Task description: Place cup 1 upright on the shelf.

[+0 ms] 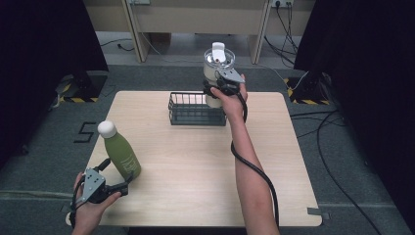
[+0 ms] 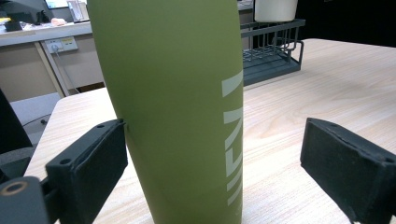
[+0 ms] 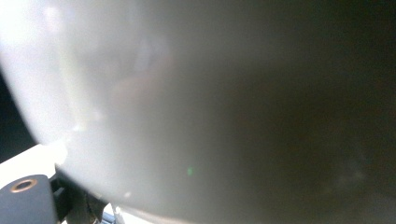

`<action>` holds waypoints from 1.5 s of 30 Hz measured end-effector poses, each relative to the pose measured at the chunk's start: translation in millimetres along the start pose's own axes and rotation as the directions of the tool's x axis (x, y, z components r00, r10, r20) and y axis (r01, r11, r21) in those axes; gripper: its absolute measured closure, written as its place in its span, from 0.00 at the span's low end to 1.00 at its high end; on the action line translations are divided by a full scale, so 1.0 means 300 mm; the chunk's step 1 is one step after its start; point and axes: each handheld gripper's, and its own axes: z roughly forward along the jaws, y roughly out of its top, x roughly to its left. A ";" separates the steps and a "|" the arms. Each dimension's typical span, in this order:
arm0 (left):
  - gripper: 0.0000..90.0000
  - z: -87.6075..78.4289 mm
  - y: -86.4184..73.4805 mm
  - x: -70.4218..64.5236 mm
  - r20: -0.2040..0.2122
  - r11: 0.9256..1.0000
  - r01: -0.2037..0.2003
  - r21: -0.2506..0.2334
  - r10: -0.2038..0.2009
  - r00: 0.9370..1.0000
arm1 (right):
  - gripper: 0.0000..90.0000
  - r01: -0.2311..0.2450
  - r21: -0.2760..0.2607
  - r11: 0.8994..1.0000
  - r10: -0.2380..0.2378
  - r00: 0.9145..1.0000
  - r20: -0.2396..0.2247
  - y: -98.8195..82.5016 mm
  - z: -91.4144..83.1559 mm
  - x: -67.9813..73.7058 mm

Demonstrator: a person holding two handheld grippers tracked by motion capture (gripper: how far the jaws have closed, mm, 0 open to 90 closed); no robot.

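My left tongs [image 2: 215, 172] gape astride the upright bottle [image 2: 173, 107]; my right tongs [image 1: 221, 89] hold the jug [image 1: 218, 66] over the basket [image 1: 195, 109].

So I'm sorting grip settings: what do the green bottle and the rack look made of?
The green bottle looks like matte-coated metal, perhaps steel: even, non-glossy skin with printed white lettering. Its white cap is likely plastic. The rack appears to be dark-coated wire, judging by its thin bars.

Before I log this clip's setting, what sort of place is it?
Probably an office or lab set up for recording: a light wooden table on grey carpet, black curtains at both sides, cables across the floor.
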 end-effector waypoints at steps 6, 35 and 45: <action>0.07 0.000 0.000 0.000 0.000 1.000 0.000 0.000 0.000 1.000 | 0.11 -0.001 0.010 1.000 0.001 1.000 0.000 -0.012 0.012 0.002; 0.07 -0.001 0.000 0.001 0.001 1.000 -0.001 0.000 0.001 1.000 | 0.11 0.001 0.037 0.999 -0.001 1.000 -0.012 -0.033 0.048 0.022; 0.08 -0.001 -0.001 0.001 0.002 1.000 0.001 -0.001 -0.001 1.000 | 0.11 -0.001 0.067 0.998 0.002 1.000 -0.006 -0.070 0.074 0.016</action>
